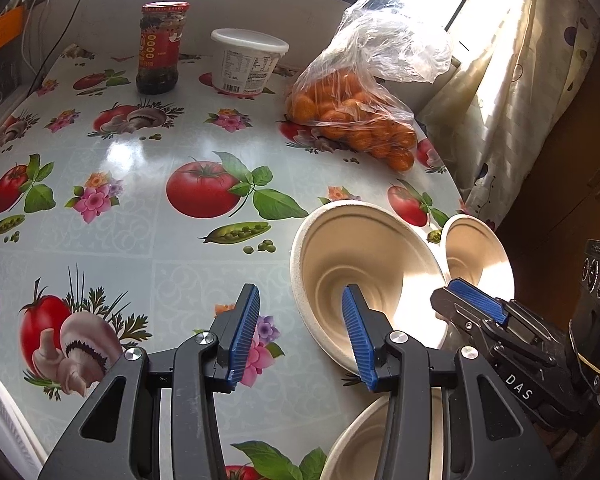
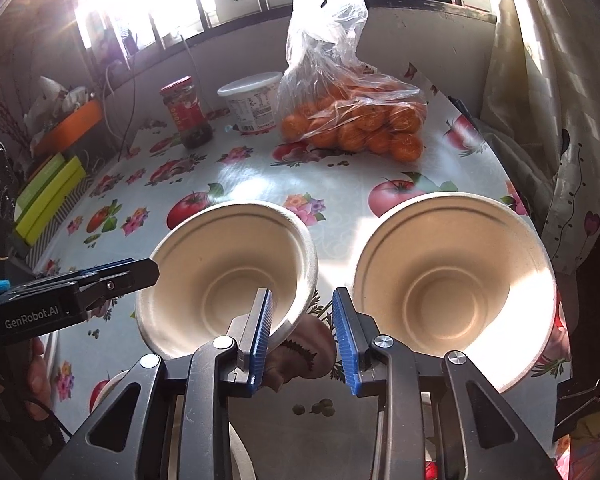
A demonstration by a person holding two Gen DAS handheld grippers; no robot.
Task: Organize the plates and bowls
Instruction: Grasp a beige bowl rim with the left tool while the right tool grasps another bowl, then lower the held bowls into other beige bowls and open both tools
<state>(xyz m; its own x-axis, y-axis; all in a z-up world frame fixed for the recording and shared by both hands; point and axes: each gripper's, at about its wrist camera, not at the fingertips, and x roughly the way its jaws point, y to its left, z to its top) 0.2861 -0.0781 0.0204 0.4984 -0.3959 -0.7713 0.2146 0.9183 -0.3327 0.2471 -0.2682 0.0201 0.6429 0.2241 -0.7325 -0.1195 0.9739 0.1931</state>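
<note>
Two beige paper bowls stand side by side on the patterned table. In the right wrist view the left bowl (image 2: 228, 264) and the right bowl (image 2: 452, 280) lie just ahead of my right gripper (image 2: 302, 336), which is open and empty over the gap between them. In the left wrist view my left gripper (image 1: 300, 336) is open and empty, its right finger over the near rim of the nearer bowl (image 1: 360, 264); the other bowl (image 1: 476, 256) is behind it. Another beige dish (image 1: 356, 448) lies under the left gripper. The right gripper (image 1: 476, 304) shows at right.
At the table's far side stand a red-lidded jar (image 1: 160, 48), a white tub (image 1: 248, 60) and a plastic bag of oranges (image 1: 352, 120). A curtain (image 1: 520, 80) hangs beyond the right table edge. Green boxes (image 2: 48, 200) lie at the left. The left gripper (image 2: 80, 284) reaches in from the left.
</note>
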